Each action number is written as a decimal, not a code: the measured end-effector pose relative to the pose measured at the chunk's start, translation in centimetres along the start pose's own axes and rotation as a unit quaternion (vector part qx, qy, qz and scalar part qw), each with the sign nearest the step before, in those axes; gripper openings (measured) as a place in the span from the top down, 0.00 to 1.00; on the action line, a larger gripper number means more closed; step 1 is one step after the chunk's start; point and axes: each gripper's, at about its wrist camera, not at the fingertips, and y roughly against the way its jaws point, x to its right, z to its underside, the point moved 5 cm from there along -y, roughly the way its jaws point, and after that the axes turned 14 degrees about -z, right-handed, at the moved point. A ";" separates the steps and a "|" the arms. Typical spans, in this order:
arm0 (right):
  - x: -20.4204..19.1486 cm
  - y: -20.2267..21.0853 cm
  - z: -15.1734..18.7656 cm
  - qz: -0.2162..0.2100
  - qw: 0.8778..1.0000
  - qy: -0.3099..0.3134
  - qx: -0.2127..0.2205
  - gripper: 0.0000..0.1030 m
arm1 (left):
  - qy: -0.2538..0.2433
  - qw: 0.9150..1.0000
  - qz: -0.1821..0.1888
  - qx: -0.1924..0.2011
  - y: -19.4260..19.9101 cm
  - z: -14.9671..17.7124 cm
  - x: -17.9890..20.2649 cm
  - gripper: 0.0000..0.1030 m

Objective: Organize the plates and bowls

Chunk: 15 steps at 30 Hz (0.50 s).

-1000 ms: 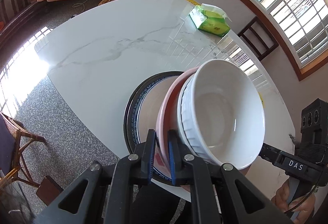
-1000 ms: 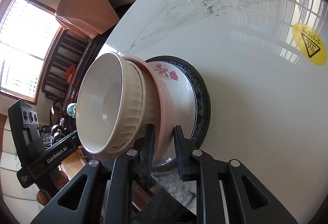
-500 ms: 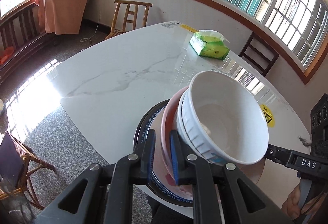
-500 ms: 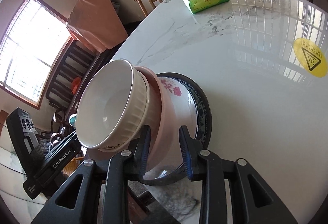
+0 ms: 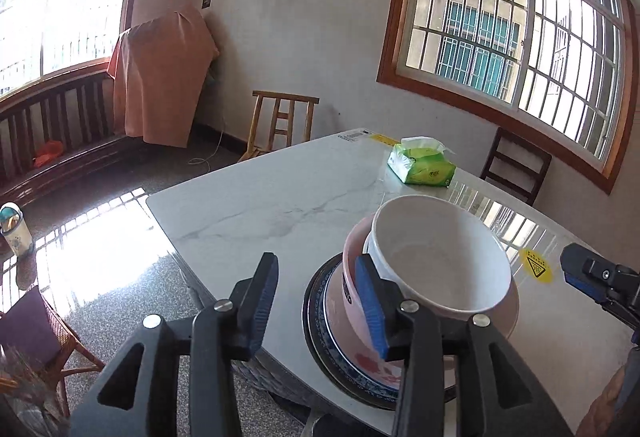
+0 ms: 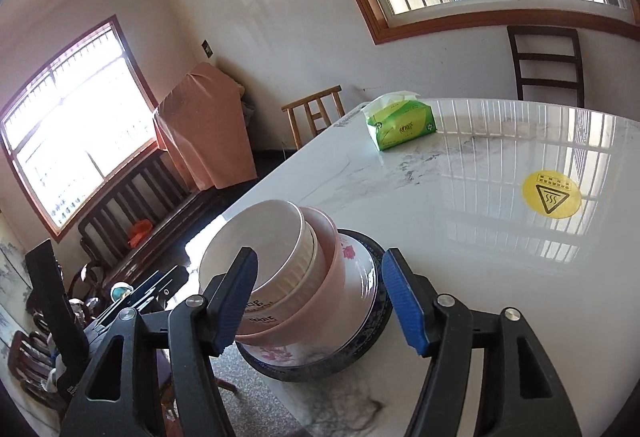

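— What room are we in?

— A bare-walled one with two barred windows, a wooden chair (image 5: 285, 125) by the far wall and something under an orange cloth (image 5: 160, 77) in the corner. We look across a white marbled tabletop (image 5: 280, 205) with a green tissue pack (image 5: 422, 167) at its far end and a round yellow sticker (image 6: 551, 194) on the right side.

— And the dishes?

— We see them stacked at the near edge of the tabletop: a white bowl (image 5: 438, 257) nested in a pink bowl (image 6: 340, 277), which sits in a flowered plate (image 6: 362, 287), itself on a dark blue-rimmed plate (image 6: 376, 321). The bowls lean toward the table edge (not sitting level in the plates).

— How do our grippers stand?

— Our left gripper (image 5: 320, 301) has its fingers spread wide; the right-hand finger is in front of the pink bowl's rim, the other out over the floor, and we cannot tell whether the near finger touches. Our right gripper (image 6: 320, 297) is spread too, one finger on each side of the stack, holding nothing.

— Can we see one gripper from the other?

— Yes, the right one's black tip shows at the far right of the left view, and the left one's body sits low at the left of the right view.
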 end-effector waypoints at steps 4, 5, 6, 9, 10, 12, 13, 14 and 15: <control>-1.9 3.2 1.6 0.006 0.998 0.032 0.054 0.28 | -0.023 1.000 0.009 0.005 2.2 1.1 0.7 0.57; -2.3 3.9 2.1 0.007 0.997 0.037 0.062 0.27 | -0.028 1.000 0.010 0.005 2.6 1.3 1.0 0.57; -2.6 4.5 2.4 0.010 0.996 0.043 0.072 0.25 | -0.034 0.999 0.010 0.006 3.1 1.6 1.2 0.57; -3.1 6.2 3.4 0.012 0.994 0.055 0.092 0.20 | -0.054 0.998 0.019 0.013 4.6 2.5 2.3 0.57; -3.2 6.6 3.6 0.015 0.993 0.059 0.097 0.19 | -0.060 0.998 0.021 0.019 5.1 2.7 2.7 0.57; -3.4 7.7 3.9 0.024 0.992 0.071 0.104 0.18 | -0.075 0.997 0.025 0.024 5.9 3.3 3.6 0.57; -3.4 8.1 4.0 0.024 0.991 0.075 0.109 0.18 | -0.081 0.996 0.027 0.025 6.3 3.6 4.0 0.57; -3.4 8.6 4.1 0.026 0.990 0.078 0.114 0.18 | -0.085 0.996 0.031 0.028 6.7 3.8 4.4 0.57; -3.4 9.0 4.2 0.027 0.990 0.080 0.117 0.17 | -0.088 0.995 0.034 0.034 7.2 4.0 4.7 0.57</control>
